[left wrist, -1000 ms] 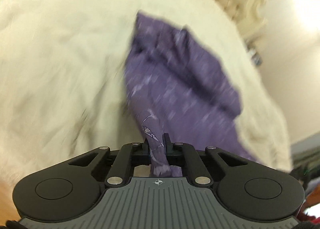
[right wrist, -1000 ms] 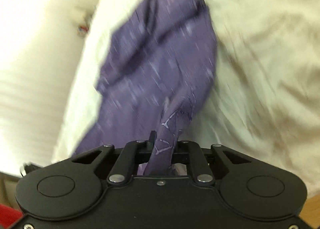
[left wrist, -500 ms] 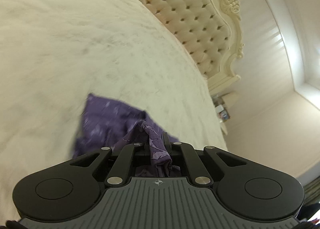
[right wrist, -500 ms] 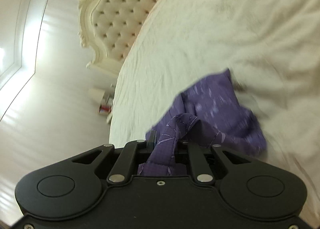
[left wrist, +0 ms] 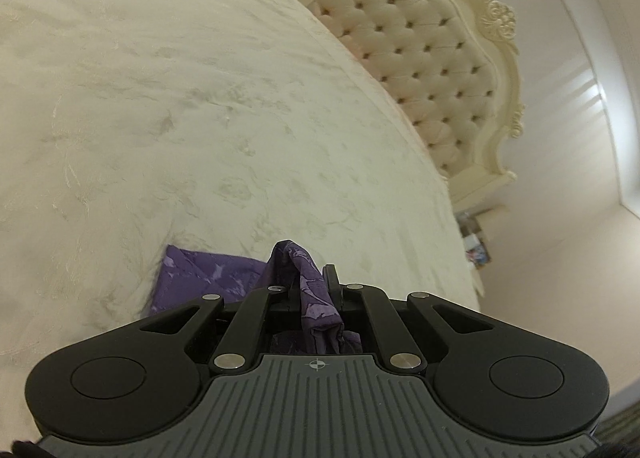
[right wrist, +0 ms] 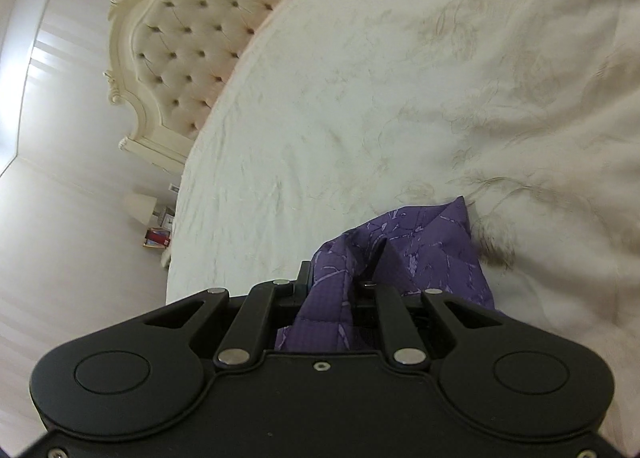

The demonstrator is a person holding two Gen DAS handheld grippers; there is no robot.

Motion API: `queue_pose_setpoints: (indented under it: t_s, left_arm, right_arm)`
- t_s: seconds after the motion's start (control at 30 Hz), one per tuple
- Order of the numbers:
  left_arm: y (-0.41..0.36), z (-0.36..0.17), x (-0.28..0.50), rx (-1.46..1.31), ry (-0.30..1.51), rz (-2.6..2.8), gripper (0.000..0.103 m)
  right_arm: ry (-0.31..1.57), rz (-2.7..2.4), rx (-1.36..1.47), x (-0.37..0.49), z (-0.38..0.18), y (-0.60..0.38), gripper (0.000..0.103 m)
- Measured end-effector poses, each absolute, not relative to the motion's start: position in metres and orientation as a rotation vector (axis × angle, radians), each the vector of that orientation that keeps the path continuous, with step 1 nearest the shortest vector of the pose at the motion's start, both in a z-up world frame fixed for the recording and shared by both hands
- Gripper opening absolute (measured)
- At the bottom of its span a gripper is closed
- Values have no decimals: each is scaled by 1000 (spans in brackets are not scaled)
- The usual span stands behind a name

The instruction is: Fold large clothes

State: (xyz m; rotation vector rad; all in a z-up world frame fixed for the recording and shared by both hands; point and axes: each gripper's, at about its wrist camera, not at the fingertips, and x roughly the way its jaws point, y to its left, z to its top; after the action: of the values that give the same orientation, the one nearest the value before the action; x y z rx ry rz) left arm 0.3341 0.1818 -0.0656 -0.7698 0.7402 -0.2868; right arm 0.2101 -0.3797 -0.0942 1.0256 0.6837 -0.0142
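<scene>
The purple patterned garment [left wrist: 208, 274] is bunched in both my tools: my left tool [left wrist: 314, 290] is pinched tight on one gathered fold, my right tool [right wrist: 336, 282] clamped on another [right wrist: 420, 242]. The rest lies just ahead on the cream bedspread [left wrist: 200, 98]. Beyond stands the tufted headboard [left wrist: 432, 58].

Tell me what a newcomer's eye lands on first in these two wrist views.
The purple patterned garment stands out first: the only dark colour, bunched low in each view, pinched by the left gripper and the right gripper. Around it spreads the cream embroidered bedspread. At the far end rises the ornate tufted headboard.
</scene>
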Motion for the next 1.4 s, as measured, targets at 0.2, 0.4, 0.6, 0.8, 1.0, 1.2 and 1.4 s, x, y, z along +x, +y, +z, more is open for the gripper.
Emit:
queue_pose_setpoints:
  t_s: [0.2, 0.4, 0.6, 0.8, 1.0, 1.2, 1.4]
  left_arm:
    - [174, -77, 354, -727, 791, -223, 7]
    - [169, -99, 382, -694, 881, -162, 10]
    - [171, -126, 399, -788, 934, -153, 26]
    - [178, -115, 396, -812, 813, -174, 88]
    - [157, -75, 385, -603, 797, -166, 90]
    - [69, -66, 363, -260, 880, -288, 90]
    - [16, -102, 354, -138, 961, -353, 90]
  right_arm:
    - [772, -17, 1034, 249, -116, -386, 19]
    - [846, -38, 1054, 277, -141, -389, 21]
    - [855, -36, 1081, 292, -160, -392, 53]
    - [812, 13, 1064, 298, -151, -389, 79]
    - [741, -5, 806, 293, -112, -365, 93]
    - [839, 120, 338, 292, -92, -278, 93]
    - [934, 255, 115, 297, -115, -203, 92]
